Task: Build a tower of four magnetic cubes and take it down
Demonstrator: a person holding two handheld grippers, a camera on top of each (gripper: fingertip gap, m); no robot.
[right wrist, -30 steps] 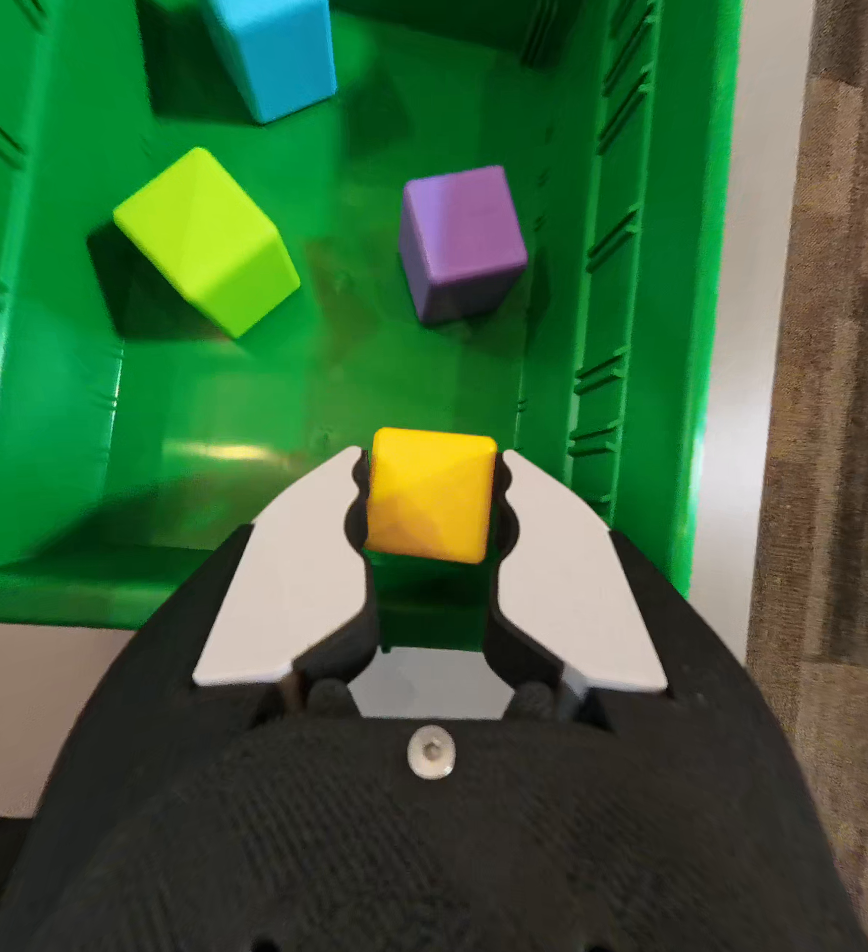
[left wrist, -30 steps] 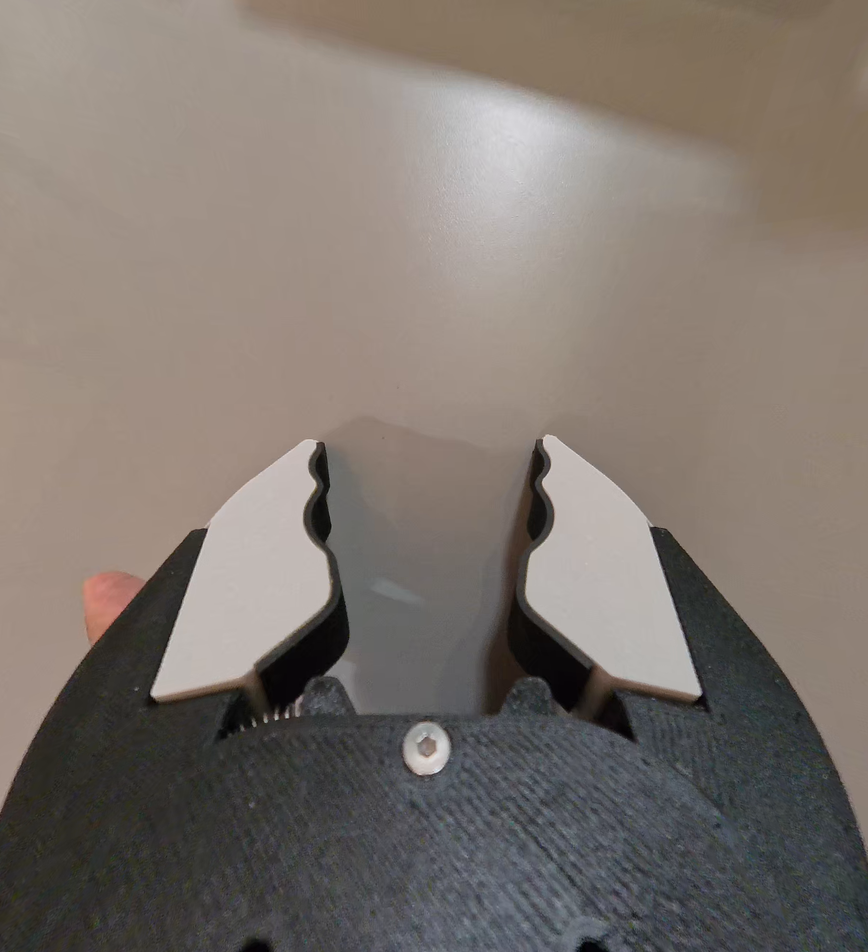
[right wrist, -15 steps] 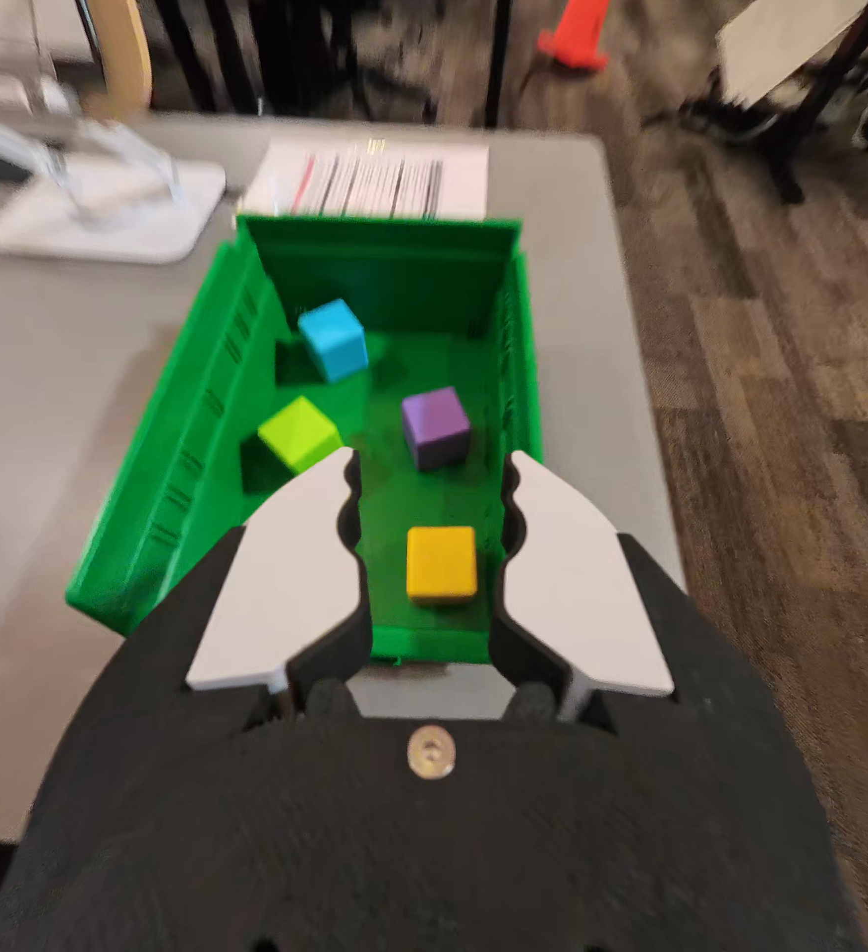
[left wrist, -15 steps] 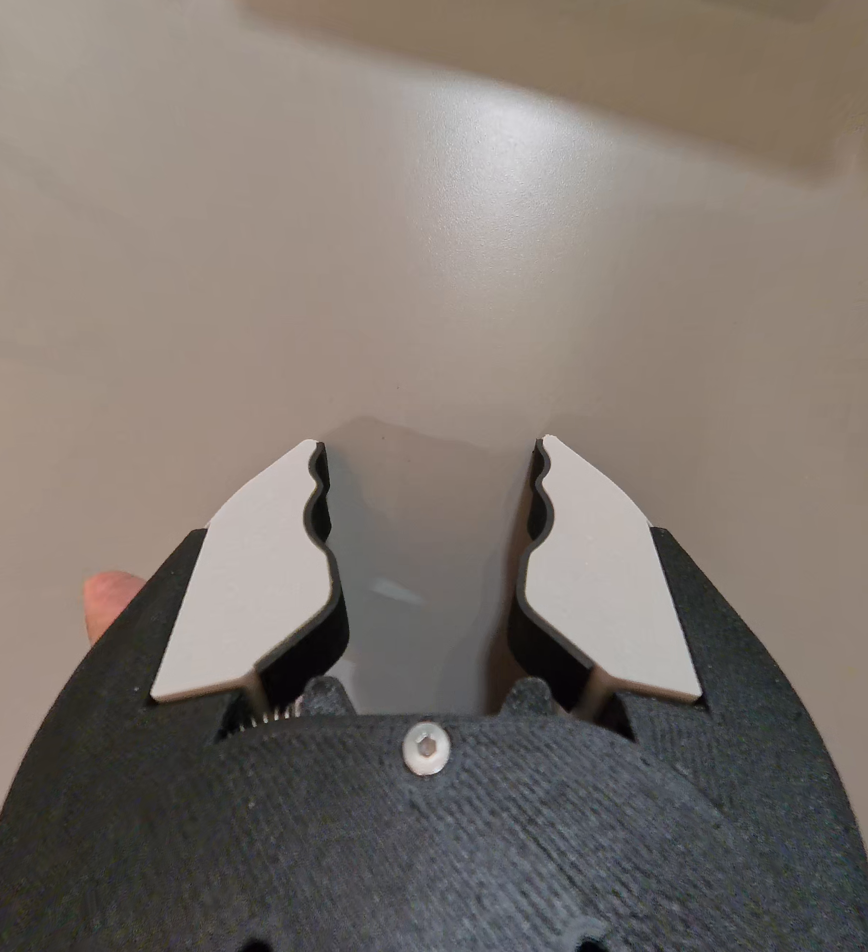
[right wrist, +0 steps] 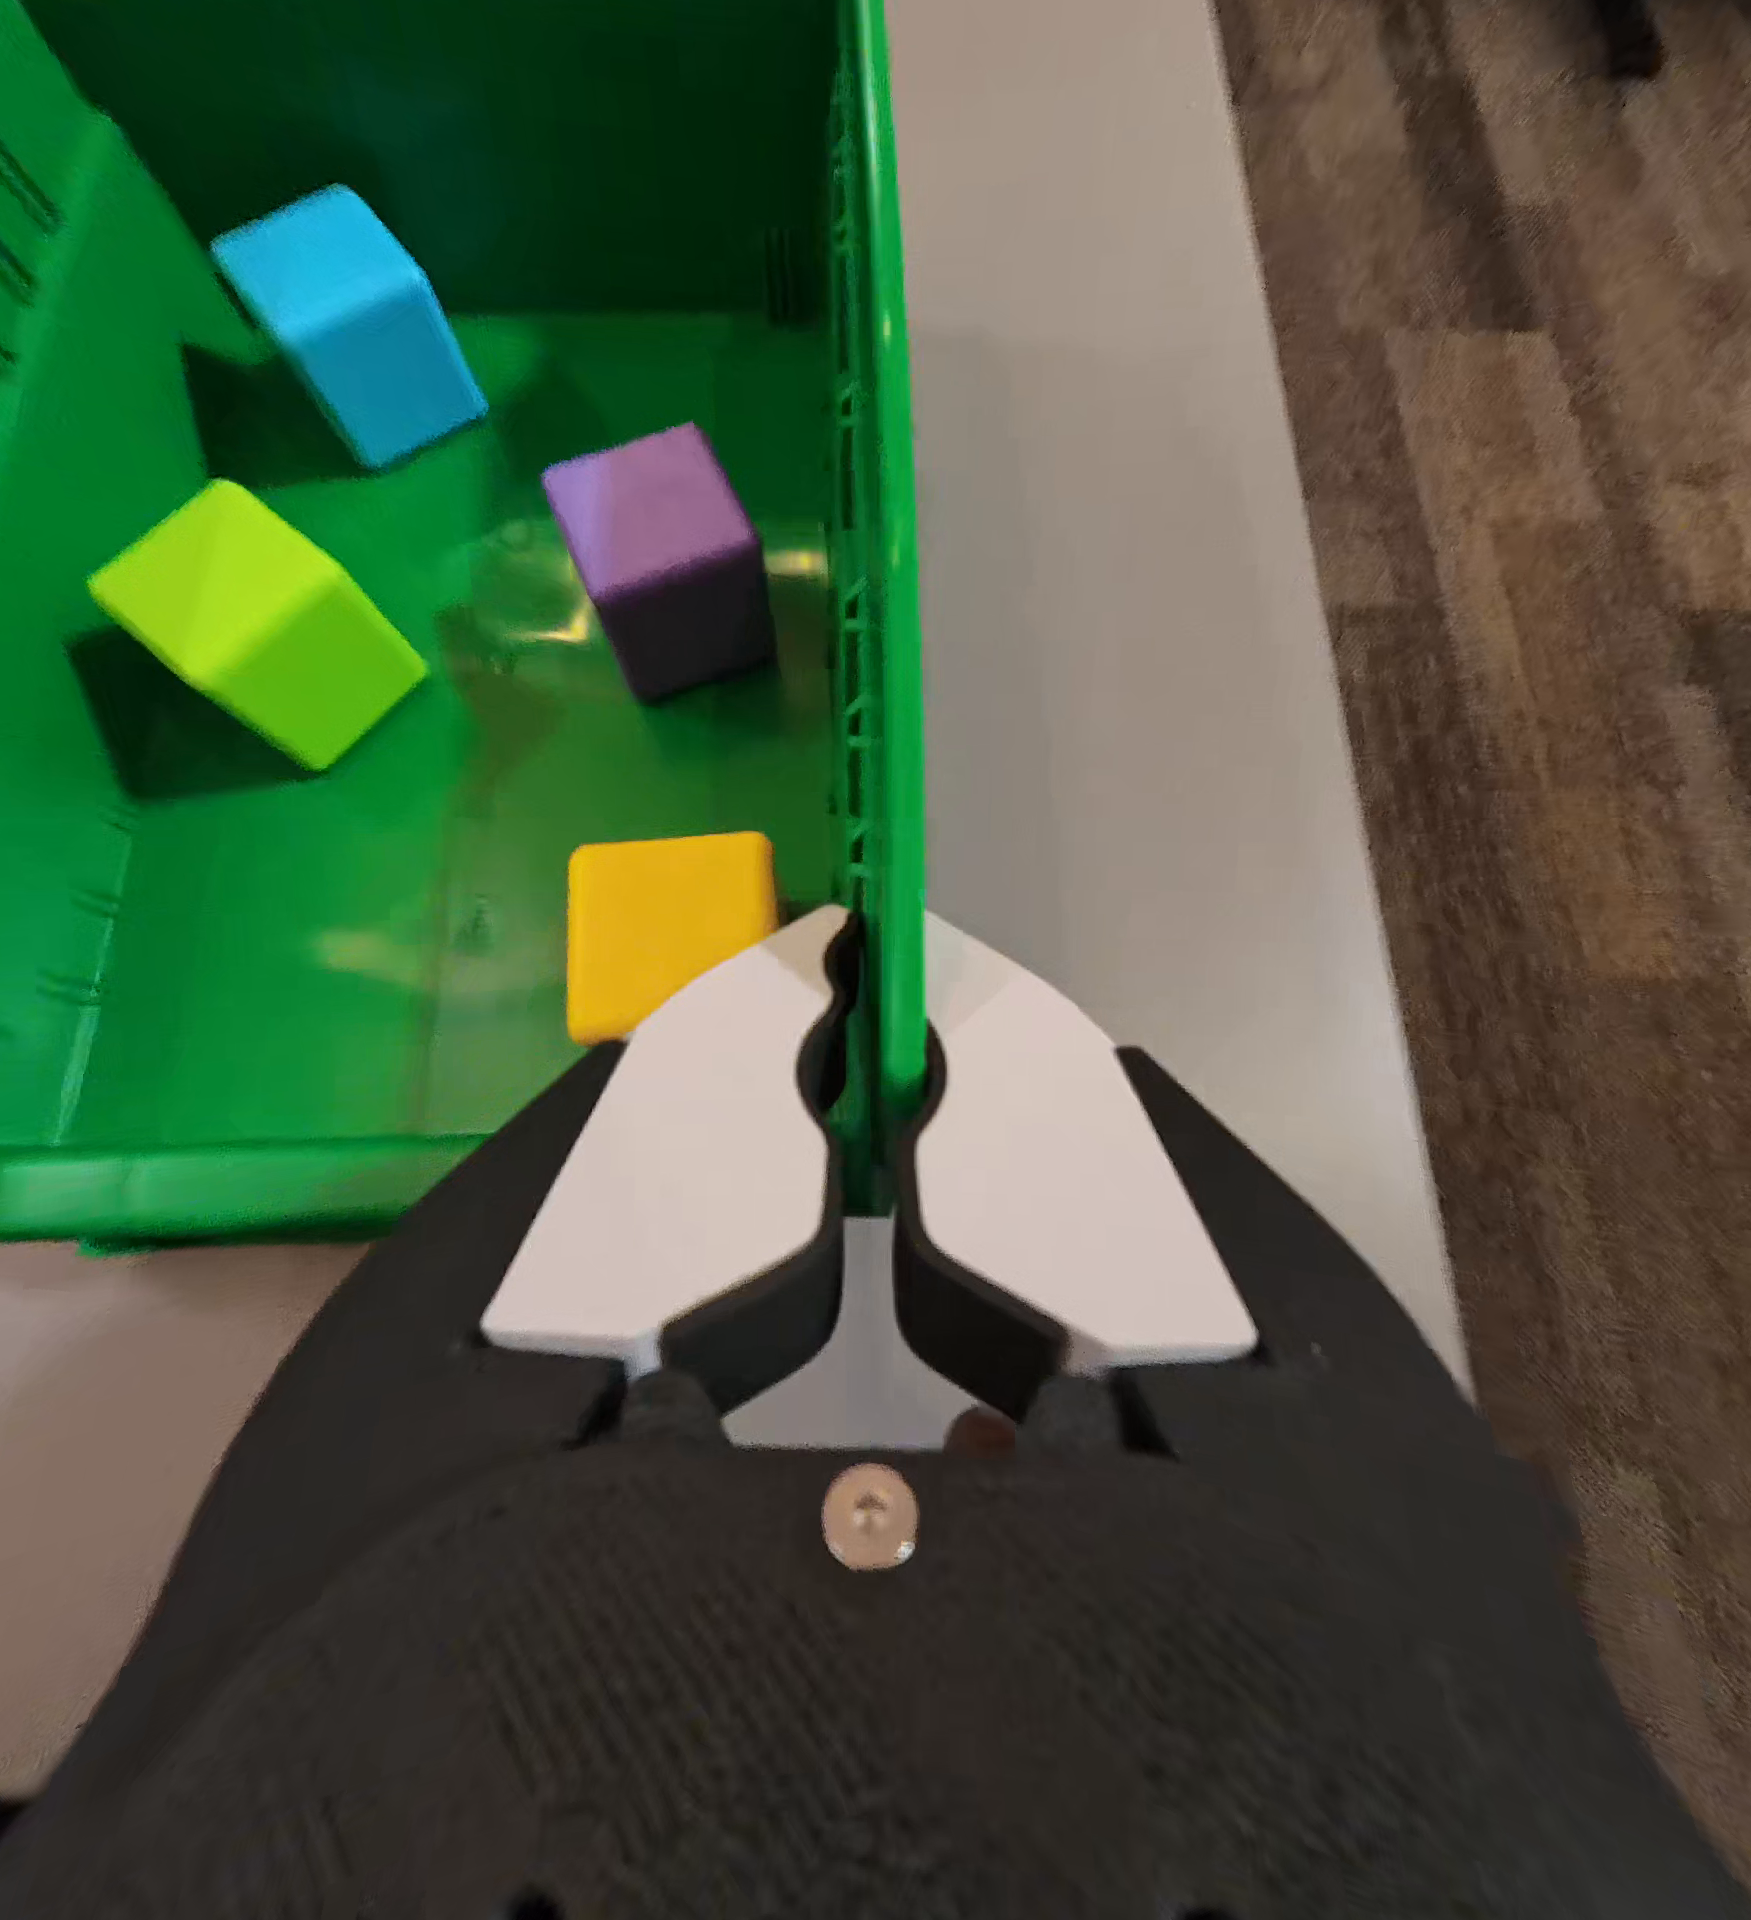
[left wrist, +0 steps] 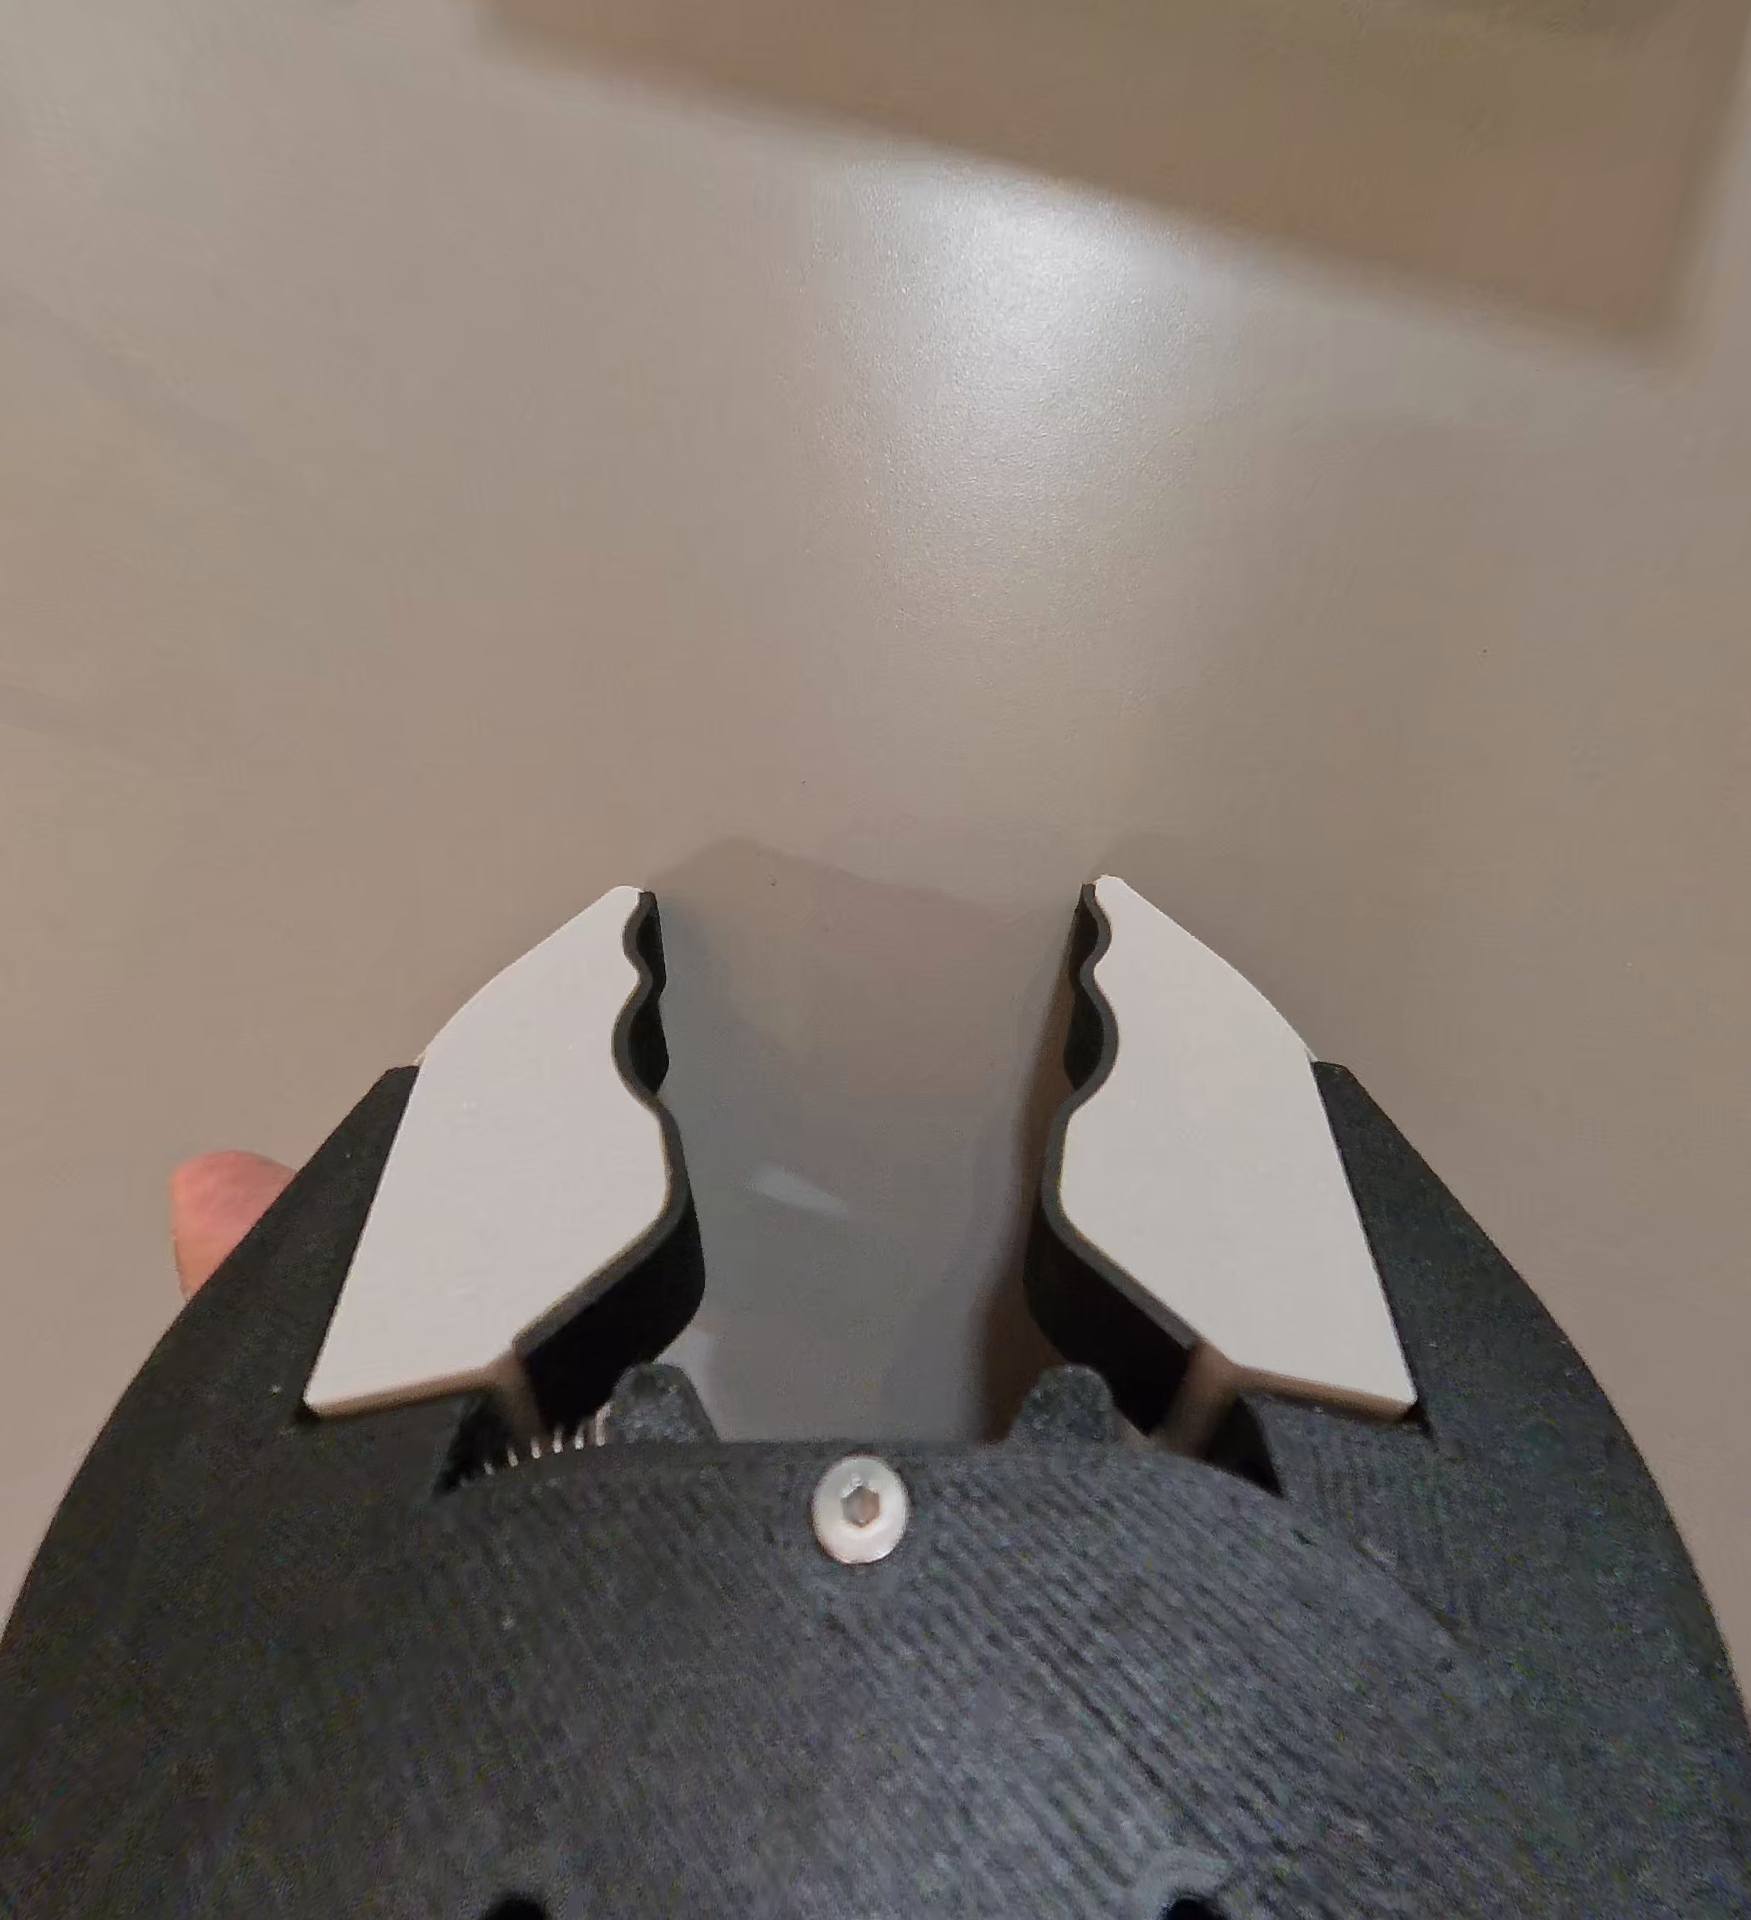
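The right gripper is clamped on the green bin wall; the yellow cube, released since earlier, lies at its 10 o'clock. The left gripper stays wide, empty, over the table.

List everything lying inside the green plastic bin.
Four cubes lie on the green plastic bin's floor: blue cube, lime-green cube, purple cube, yellow cube. The right hand-held gripper hides the near right corner.

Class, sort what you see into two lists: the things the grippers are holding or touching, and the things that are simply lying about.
Held or touched:
right gripper, shut on the bin side wall
left gripper, open, holds nothing, over the table

Lying about, loose in the bin:
yellow cube
purple cube
lime block
blue block
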